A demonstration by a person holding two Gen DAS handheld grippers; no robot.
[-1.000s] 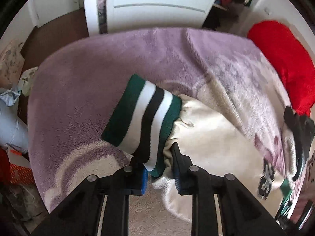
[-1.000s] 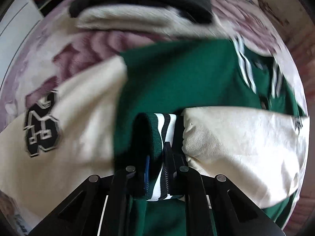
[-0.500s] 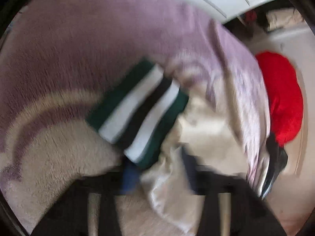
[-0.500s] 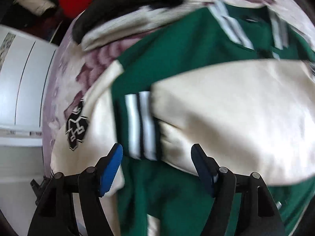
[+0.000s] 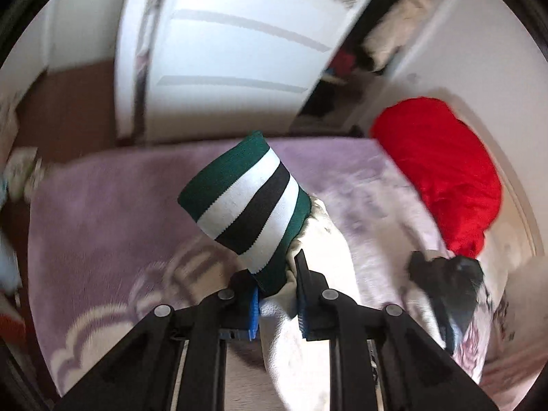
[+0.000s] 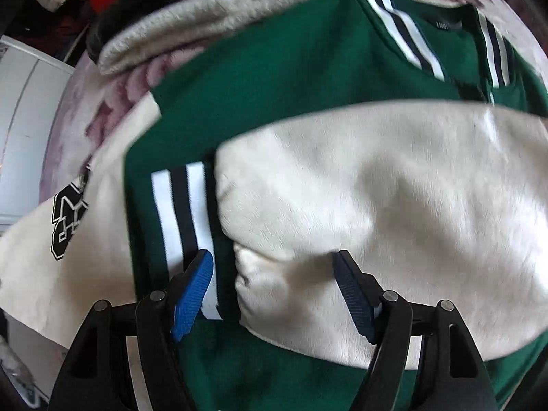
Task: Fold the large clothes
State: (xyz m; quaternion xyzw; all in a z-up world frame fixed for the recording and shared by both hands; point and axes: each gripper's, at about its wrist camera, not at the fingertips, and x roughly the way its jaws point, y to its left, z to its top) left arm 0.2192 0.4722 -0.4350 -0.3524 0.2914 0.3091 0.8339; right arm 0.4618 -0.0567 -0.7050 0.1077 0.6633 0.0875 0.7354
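Green-and-cream jacket (image 6: 274, 78): lying spread on the lilac blanket (image 5: 102, 212), green body flat, collar stripes showing at the far edge.

Right sleeve (image 6: 376, 205): lying across the green body, its striped cuff (image 6: 181, 212) resting flat near the middle.

Right gripper (image 6: 274, 287): hanging just over that sleeve with its jaws standing wide apart, nothing pinched between them; the blue pad (image 6: 193, 291) is sitting over the cuff's edge, not pressing on it as far as I can tell.

Left sleeve (image 5: 301, 325): being held up off the blanket, cream fabric trailing down below the claw.

Left cuff (image 5: 246, 202): sticking up clear of the bed, green, white and black bands in plain sight.

Left gripper (image 5: 277, 294): clamped tight on the sleeve right at the base of the cuff.

Step in hand: by my reading, one sleeve is already folded in and let go, and the other sleeve is being carried for its own fold.

Next move: calling for the left claw to be swinging its cuff over onto the green body, laying it flat beside or over the first sleeve, then releasing; the free claw should be staying clear or pinning the folded sleeve.

Background: red bundle (image 5: 441, 171) and white door (image 5: 222, 51) sitting beyond the bed, not in play.
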